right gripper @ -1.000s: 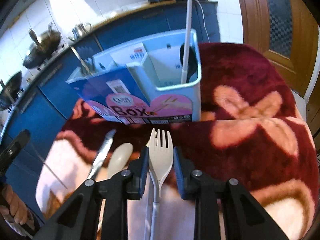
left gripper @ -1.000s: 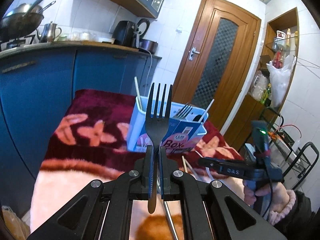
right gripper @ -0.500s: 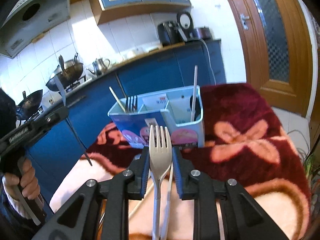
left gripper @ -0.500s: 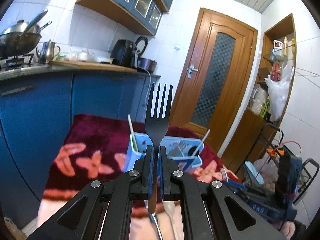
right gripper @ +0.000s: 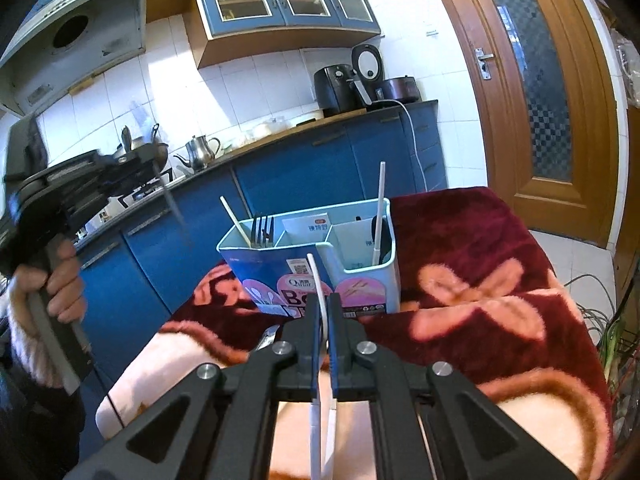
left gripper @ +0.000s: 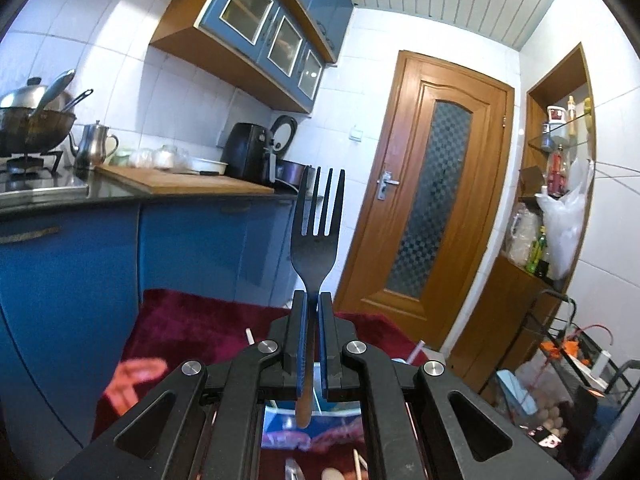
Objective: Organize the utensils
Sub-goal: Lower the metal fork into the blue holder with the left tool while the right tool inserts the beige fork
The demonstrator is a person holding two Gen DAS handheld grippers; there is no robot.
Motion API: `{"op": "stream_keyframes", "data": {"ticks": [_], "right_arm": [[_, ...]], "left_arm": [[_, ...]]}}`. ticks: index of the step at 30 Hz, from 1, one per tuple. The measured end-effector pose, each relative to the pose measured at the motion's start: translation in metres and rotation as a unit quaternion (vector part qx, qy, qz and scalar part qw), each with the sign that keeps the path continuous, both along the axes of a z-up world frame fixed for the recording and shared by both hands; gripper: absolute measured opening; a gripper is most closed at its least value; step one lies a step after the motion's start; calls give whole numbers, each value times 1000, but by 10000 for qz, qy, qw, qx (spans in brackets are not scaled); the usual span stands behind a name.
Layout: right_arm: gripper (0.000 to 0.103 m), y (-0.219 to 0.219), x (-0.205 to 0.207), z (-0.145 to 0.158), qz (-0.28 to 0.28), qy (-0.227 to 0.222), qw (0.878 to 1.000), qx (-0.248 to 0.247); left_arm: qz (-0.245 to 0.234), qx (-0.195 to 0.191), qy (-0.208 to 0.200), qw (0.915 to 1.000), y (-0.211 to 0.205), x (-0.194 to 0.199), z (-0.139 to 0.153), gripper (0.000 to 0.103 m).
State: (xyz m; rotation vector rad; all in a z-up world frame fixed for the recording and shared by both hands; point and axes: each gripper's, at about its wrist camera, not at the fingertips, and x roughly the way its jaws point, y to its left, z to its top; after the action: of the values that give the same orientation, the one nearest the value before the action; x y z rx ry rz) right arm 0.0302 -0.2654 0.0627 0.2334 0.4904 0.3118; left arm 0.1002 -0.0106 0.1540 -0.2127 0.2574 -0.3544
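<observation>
A black fork (left gripper: 316, 236) is clamped by its handle in the left gripper (left gripper: 313, 300), tines up, raised above the blue utensil box (right gripper: 320, 264). The right gripper (right gripper: 325, 300) has just been closing, and a white utensil (right gripper: 318, 280), seen edge-on, is pinched between its pads, just in front of the box, which stands on a dark red floral blanket (right gripper: 480, 264).

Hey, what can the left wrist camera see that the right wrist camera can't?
Left wrist only: the black fork's tines face-on, and the shelf alcove with a white bag. Right wrist only: the organizer box's compartments, metal forks inside, and the right hand-held gripper, just closed on a white utensil. Both: wooden door, kettle, red blanket.
</observation>
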Motion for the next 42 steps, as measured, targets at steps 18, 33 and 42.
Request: {"op": "stream_keyframes", "data": {"ticks": [18, 33, 42], "right_arm": [[5, -24, 4, 50, -555, -1166, 9916, 20], [5, -2, 101, 56, -904, -1841, 9786, -190], [5, 7, 135, 29, -809, -1553, 9836, -442]], "left_arm": [[273, 359, 222, 9987, -16, 47, -61, 5], [192, 581, 427, 9972, -22, 77, -95, 5], [255, 698, 336, 9967, -25, 87, -101, 5]]}}
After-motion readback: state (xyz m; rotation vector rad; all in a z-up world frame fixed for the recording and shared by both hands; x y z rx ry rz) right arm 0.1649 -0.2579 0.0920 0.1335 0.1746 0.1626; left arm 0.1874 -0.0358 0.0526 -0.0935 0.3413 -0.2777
